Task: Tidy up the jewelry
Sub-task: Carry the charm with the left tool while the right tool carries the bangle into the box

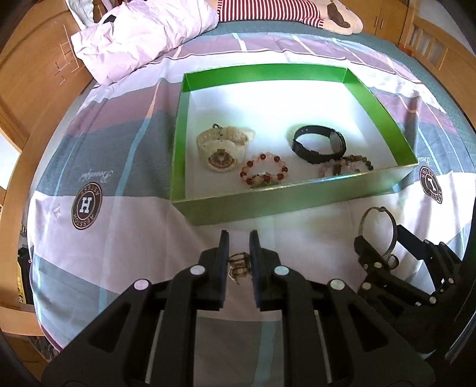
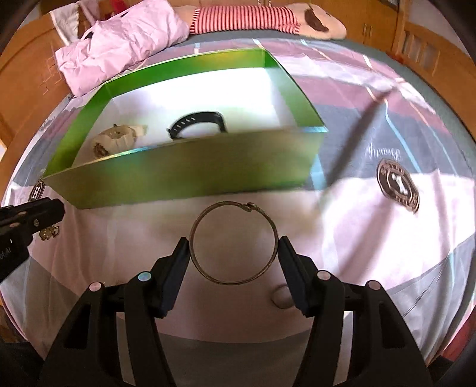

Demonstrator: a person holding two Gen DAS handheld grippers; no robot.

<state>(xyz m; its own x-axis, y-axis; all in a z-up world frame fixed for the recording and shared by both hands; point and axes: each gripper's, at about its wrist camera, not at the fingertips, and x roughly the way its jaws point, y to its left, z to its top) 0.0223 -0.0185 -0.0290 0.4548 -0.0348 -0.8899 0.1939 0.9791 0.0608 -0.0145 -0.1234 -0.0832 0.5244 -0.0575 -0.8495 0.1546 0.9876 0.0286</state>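
A green box (image 1: 380, 98) on the bed holds a white watch (image 1: 221, 147), a black watch (image 1: 319, 143), a red bead bracelet (image 1: 263, 172) and a darker bead bracelet (image 1: 346, 165). My left gripper (image 1: 239, 238) is closed on a small gold clasp piece (image 1: 238, 266) in front of the box. My right gripper (image 2: 233, 245) is shut on a thin metal bangle (image 2: 233, 242), held level just before the box's near wall (image 2: 190, 175). The bangle (image 1: 377, 227) and right gripper (image 1: 376, 241) also show in the left wrist view. The gold piece shows at the right wrist view's left edge (image 2: 47, 232).
A pink crumpled quilt (image 1: 142, 35) and a striped plush toy (image 1: 267, 10) lie at the far end of the bed. Wooden cabinets (image 1: 35, 74) surround the bed. The patterned sheet (image 1: 89, 238) stretches around the box.
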